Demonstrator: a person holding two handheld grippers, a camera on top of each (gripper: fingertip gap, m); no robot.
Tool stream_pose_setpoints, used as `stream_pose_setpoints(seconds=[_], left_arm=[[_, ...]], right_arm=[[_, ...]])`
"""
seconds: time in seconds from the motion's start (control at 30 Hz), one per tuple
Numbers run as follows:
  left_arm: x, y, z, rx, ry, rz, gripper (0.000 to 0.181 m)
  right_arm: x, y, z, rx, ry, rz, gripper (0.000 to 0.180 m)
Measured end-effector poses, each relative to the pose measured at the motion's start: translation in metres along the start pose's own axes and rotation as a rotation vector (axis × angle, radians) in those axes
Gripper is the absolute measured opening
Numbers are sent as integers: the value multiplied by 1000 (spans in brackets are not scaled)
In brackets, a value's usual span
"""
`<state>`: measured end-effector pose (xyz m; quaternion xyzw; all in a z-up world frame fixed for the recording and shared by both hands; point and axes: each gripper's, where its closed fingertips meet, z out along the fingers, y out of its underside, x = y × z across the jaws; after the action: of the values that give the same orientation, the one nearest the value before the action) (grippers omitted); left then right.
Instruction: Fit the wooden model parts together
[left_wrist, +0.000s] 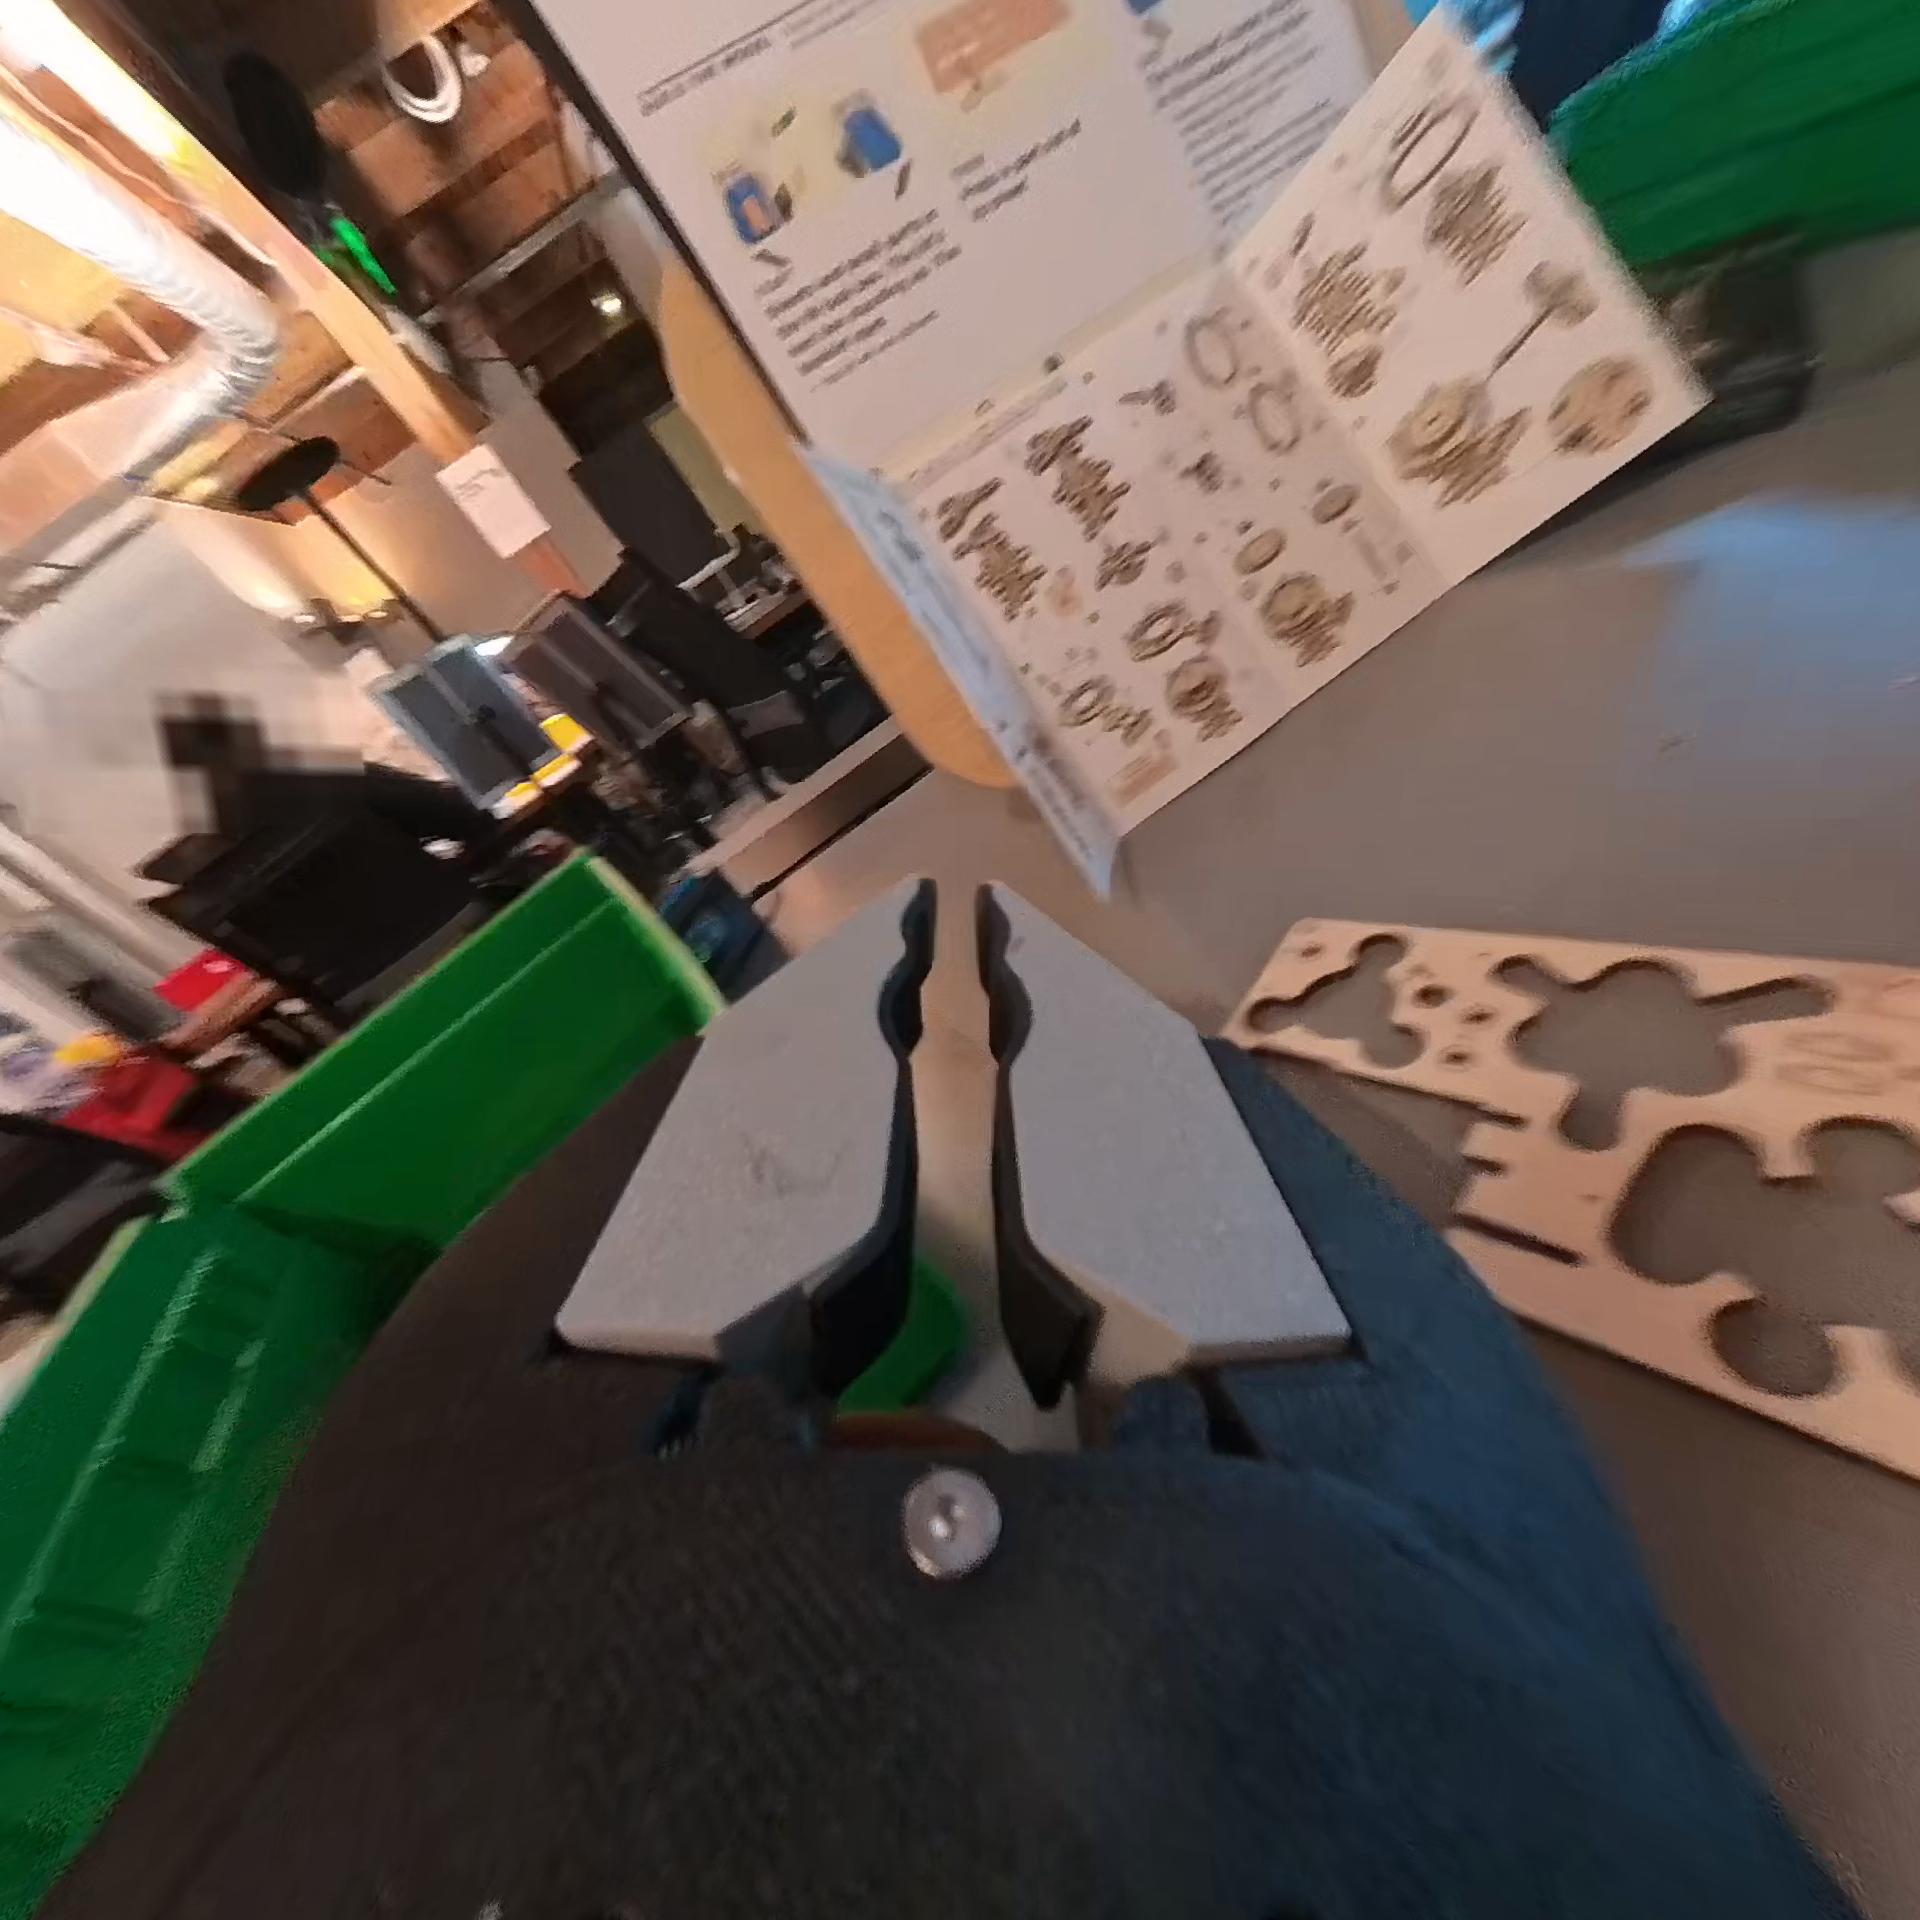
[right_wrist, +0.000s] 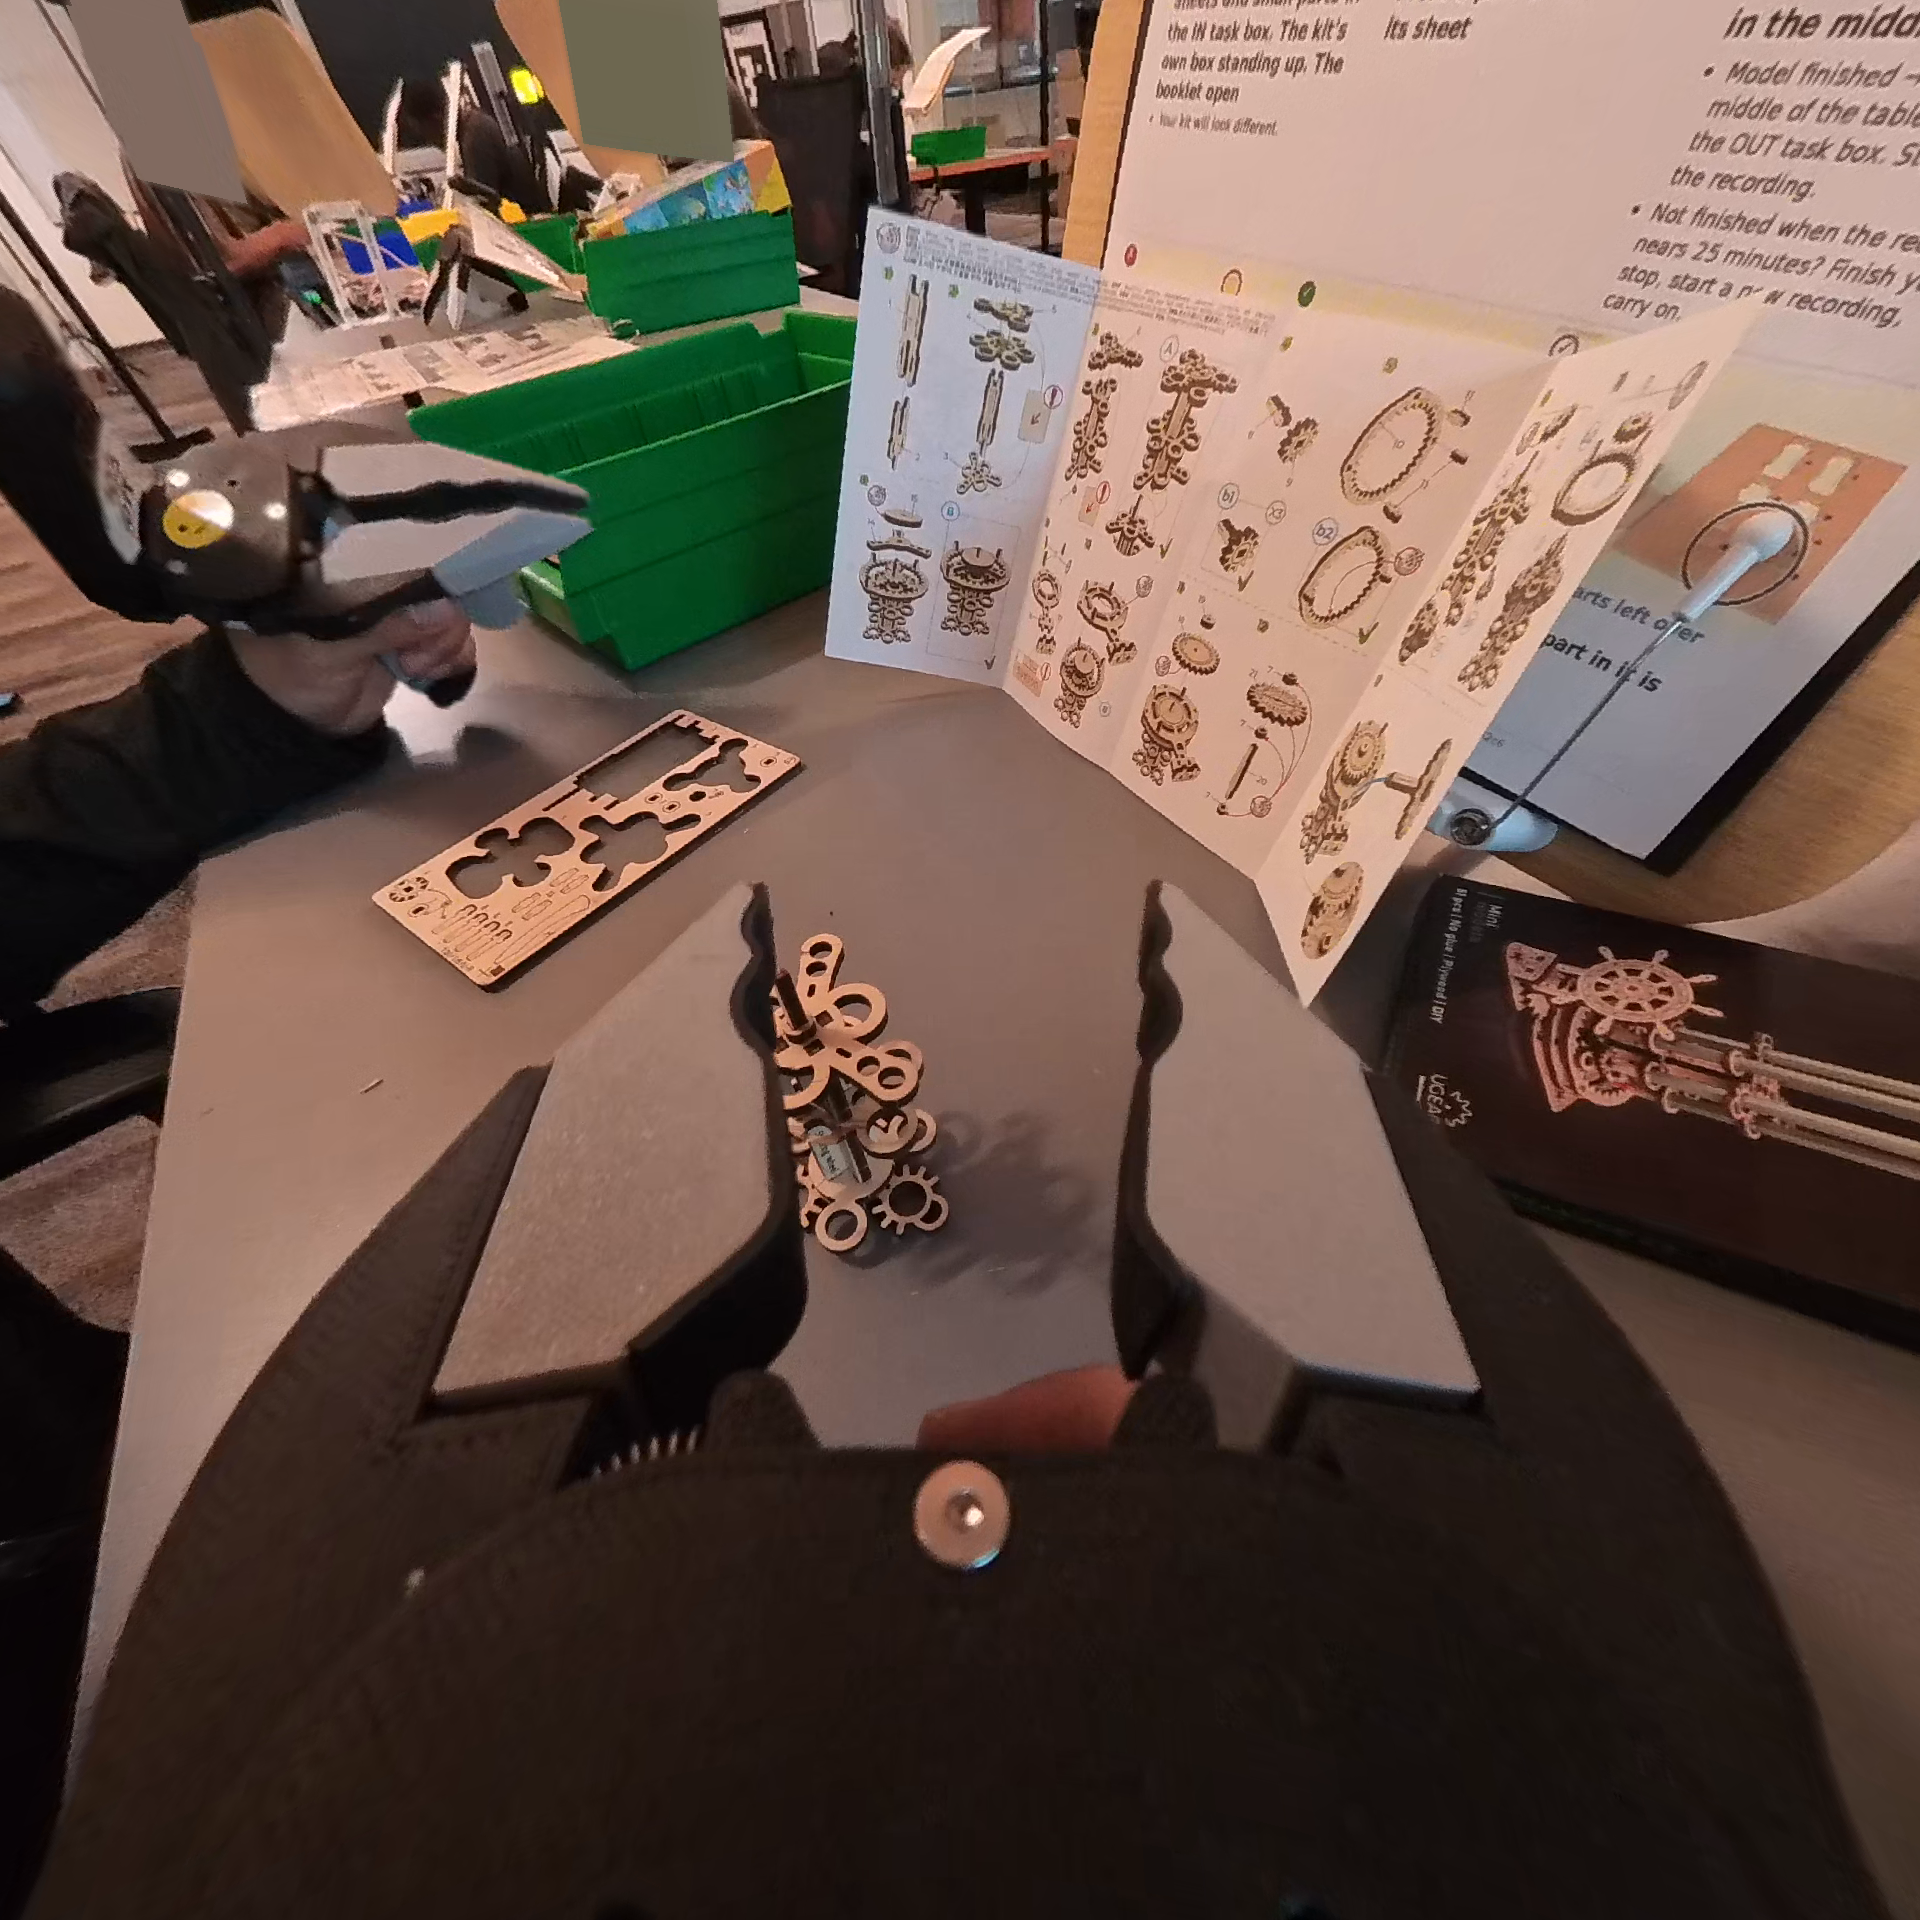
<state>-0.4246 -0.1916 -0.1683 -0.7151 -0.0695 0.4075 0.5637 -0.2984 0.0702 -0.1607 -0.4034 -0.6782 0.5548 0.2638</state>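
A: The right gripper (right_wrist: 956, 914) is seen low over the worktop (right_wrist: 987, 790), its fingers (right_wrist: 1226, 1122) spread wide and empty, with the part-built wooden model (right_wrist: 857, 1101) standing upright between them, close against the left finger.

B: And the left gripper (left_wrist: 954, 904) is carried off the surface near the left edge, by the green bin (right_wrist: 665, 457). Its fingers (left_wrist: 790, 1122) are drawn narrow, a thin gap showing, nothing seen held.

A: The next grasp is probably best centred first, so the model is not tipped by that near finger.

B: Agreed. A squeeze across the flat stacked plates is judged safer than one on the thin looped edges, which look fragile.

A: The punched-out wooden sheet (right_wrist: 582, 842) is lying flat toward the left edge, well apart from the model.

B: The folded instruction booklet (right_wrist: 1195, 499) is propped upright along the far edge, and the dark kit box (right_wrist: 1662, 1091) is lying at the right edge.
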Motion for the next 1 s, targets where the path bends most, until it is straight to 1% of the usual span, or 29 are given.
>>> stream_pose_setpoints(seconds=[0.03,0.1,0.17,0.23,0.27,0.37,0.4,0.43,0.47,0.6,0.67,0.73,0.77,0.83,0.87,0.93,1.0], left_arm=[[10,-8,-3,27,55,-42,5],[46,-22,-13,52,265,-109,6],[76,-29,-26,26,413,-124,11],[109,-24,-40,-75,578,-109,17],[124,-18,-47,-147,652,-103,24],[158,8,-67,-366,796,-31,39],[164,16,-72,-429,816,3,44],[168,17,-76,-447,834,2,37],[171,15,-79,-462,857,-5,34],[164,21,-76,-541,818,-4,35],[159,21,-74,-552,797,-2,45],[160,15,-75,-532,827,-40,42],[157,16,-72,-536,815,-42,40],[145,27,-66,-583,766,-20,43],[144,27,-64,-587,769,-40,45],[145,28,-63,-601,799,-62,42],[145,28,-60,-603,801,-53,45]], right_arm=[[1,-1,-1,6,3,2,67],[3,-3,-3,16,10,7,67],[4,-5,-5,27,10,14,67],[3,-8,-7,37,4,18,67],[2,-9,-8,39,-1,19,68],[-2,-11,-9,42,-7,6,70],[-2,-12,-9,44,-5,0,70],[-3,-12,-10,44,-3,-4,70],[-3,-12,-10,45,-2,-6,70],[-4,-13,-12,50,-6,-3,71],[-5,-13,-12,49,-6,-6,71],[-5,-12,-11,47,-8,-7,71],[-5,-12,-11,46,-9,-7,71],[-6,-11,-11,43,-12,-7,70],[-6,-11,-10,42,-12,-8,70],[-6,-10,-10,40,-14,-5,70],[-5,-11,-10,42,-15,0,70]])
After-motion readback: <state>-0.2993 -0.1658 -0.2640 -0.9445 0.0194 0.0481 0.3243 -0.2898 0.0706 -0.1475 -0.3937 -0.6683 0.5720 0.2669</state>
